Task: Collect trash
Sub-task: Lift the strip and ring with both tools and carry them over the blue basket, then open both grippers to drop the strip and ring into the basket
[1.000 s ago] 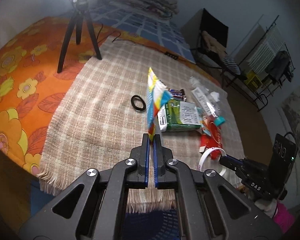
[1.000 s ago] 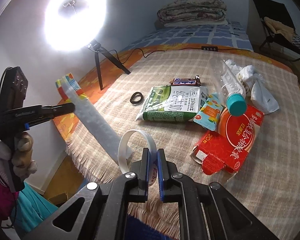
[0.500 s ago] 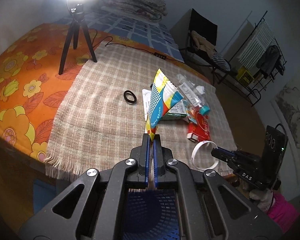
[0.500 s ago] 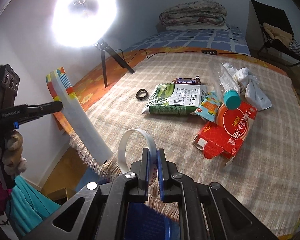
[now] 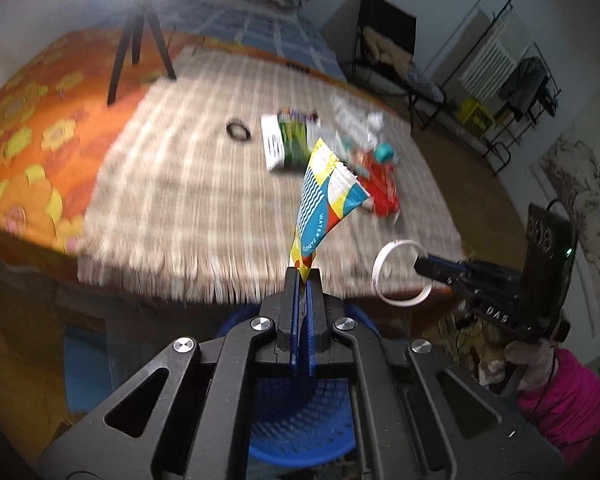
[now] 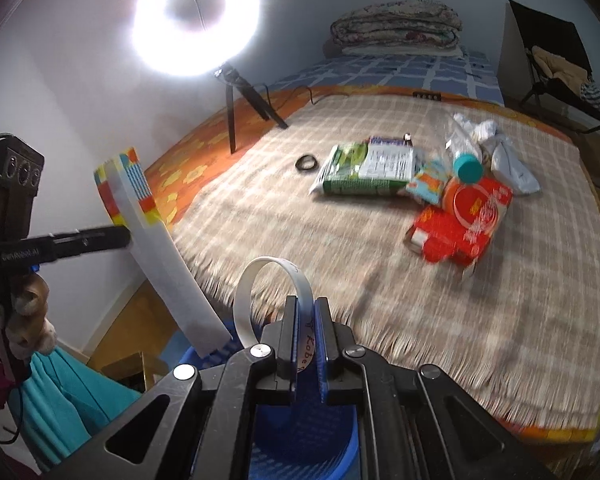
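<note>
Two pieces ready: left gripper (image 5: 303,276) pinches the wrapper (image 5: 326,196), right gripper (image 6: 306,312) the white ring (image 6: 274,280); centre both over the blue basket (image 5: 300,420) before letting go

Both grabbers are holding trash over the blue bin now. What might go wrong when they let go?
1. The long colourful wrapper is pinched only at its bottom tip by the left gripper and leans toward the bed, so it may topple outside the blue perforated basket.
2. The white paper ring in the right gripper hangs near the basket's rim; it might bounce or roll out.
</note>
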`<state>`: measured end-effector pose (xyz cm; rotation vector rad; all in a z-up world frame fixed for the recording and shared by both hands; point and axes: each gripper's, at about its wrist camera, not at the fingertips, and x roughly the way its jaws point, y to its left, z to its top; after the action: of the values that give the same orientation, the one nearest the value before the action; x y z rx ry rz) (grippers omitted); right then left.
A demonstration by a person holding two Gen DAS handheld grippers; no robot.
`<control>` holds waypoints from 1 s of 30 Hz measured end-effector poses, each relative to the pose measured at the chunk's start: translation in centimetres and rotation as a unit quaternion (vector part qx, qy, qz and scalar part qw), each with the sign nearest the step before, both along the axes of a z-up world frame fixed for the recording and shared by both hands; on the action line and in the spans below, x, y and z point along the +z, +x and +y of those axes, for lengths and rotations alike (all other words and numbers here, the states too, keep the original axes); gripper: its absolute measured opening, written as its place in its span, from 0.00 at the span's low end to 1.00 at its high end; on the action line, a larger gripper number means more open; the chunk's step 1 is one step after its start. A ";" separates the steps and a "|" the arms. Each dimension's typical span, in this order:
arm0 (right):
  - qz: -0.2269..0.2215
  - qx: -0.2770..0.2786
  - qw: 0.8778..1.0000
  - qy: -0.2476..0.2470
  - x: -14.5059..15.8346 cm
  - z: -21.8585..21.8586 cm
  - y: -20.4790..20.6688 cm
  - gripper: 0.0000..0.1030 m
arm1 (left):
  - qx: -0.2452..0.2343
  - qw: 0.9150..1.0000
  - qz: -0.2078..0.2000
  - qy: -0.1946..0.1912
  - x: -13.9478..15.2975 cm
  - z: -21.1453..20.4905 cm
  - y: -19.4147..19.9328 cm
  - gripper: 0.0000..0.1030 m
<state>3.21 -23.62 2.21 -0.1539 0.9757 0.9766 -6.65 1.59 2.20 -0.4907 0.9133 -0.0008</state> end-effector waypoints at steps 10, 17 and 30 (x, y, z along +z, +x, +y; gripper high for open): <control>0.040 -0.004 0.999 -0.017 -3.5 -1.2 -3.2 0.05 | -0.037 0.997 0.070 0.007 -5.3 -3.5 -1.5 0.00; 0.070 0.001 0.997 -0.044 -6.8 -1.7 -5.1 0.05 | -0.057 0.992 0.115 0.015 -8.8 -5.3 -1.8 0.00; 0.105 0.005 0.991 -0.079 -10.7 -1.4 -6.2 0.10 | -0.076 0.980 0.180 0.033 -14.1 -6.7 -2.0 0.00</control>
<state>-3.01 -24.97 -8.53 -0.1913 1.2478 0.9374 -8.60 -5.08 -11.90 -0.3630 1.3011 -0.0204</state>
